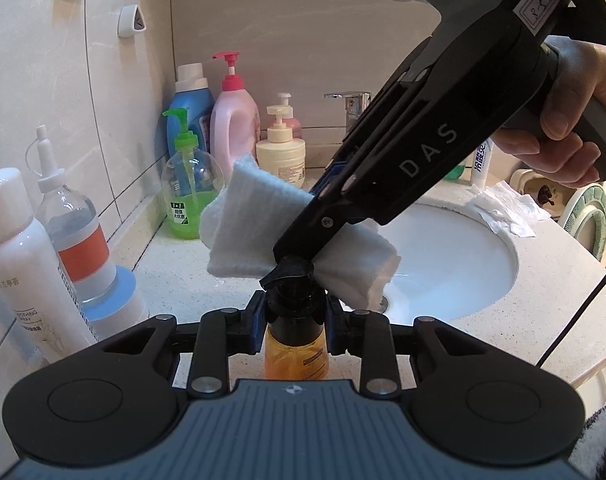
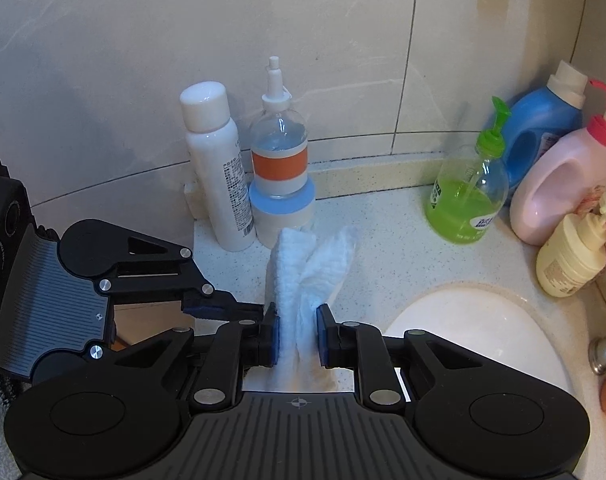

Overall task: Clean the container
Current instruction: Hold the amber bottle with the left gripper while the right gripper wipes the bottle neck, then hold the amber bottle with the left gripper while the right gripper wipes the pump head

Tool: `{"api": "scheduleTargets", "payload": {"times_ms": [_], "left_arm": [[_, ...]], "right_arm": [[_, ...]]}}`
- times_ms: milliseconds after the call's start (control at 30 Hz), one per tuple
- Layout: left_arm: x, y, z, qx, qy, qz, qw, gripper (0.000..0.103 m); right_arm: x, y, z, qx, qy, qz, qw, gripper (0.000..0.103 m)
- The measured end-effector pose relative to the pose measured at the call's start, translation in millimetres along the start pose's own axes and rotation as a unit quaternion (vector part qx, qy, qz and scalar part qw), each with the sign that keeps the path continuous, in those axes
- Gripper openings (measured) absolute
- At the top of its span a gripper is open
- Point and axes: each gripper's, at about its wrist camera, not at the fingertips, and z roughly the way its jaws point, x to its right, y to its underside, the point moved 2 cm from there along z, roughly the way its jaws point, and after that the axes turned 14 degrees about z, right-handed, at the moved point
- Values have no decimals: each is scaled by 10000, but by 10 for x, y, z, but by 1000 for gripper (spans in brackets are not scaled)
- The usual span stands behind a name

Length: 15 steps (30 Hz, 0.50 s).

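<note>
A speckled bathroom counter (image 1: 175,280) is seen beside a white sink (image 1: 455,264), with tiled walls behind and a row of soap and detergent bottles ranged along the back edge. A crumpled tissue (image 1: 503,208) lies on the counter at the far rim of the sink.

The container to be cleaned, a small amber bottle (image 1: 296,354) with a black pump top, is held upright over the counter edge, just in front of the sink. It is clamped at its black collar by the left gripper (image 1: 295,320), whose pads are pressed against both sides of the neck. A folded white cloth (image 1: 255,236) is pinched in the right gripper (image 2: 298,332), its jaws closed on the fold, and the cloth is brought against the pump head from above; contact with the top appears to be made, though the exact spot is hidden by the gripper.

The bottle is judged to be light and rigid, its smooth plastic likely slippery if wet, and the pump head liable to turn or depress under pressure. The collar is therefore the sounder place to be gripped, being ridged and narrower than the body. The cloth is soft and limp, so it must be taken near its fold for any wiping force to be passed on.
</note>
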Motion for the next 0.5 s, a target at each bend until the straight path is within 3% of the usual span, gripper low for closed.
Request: {"api": "scheduleTargets", "payload": {"times_ms": [200,367,500], "left_arm": [[6,-24,33,-24,16,25,10000,34],[-3,-32,-4,-59,-14,-91,9999,35],[-12,-3,-53,-162,-98,-256,9995,47]], "right_arm": [[-12,177,-88,-264,184,-130,9994,21],[24,195,-179,-68,313,180,9993,21],[23,168,-196,41,380,248,9990,21]]}}
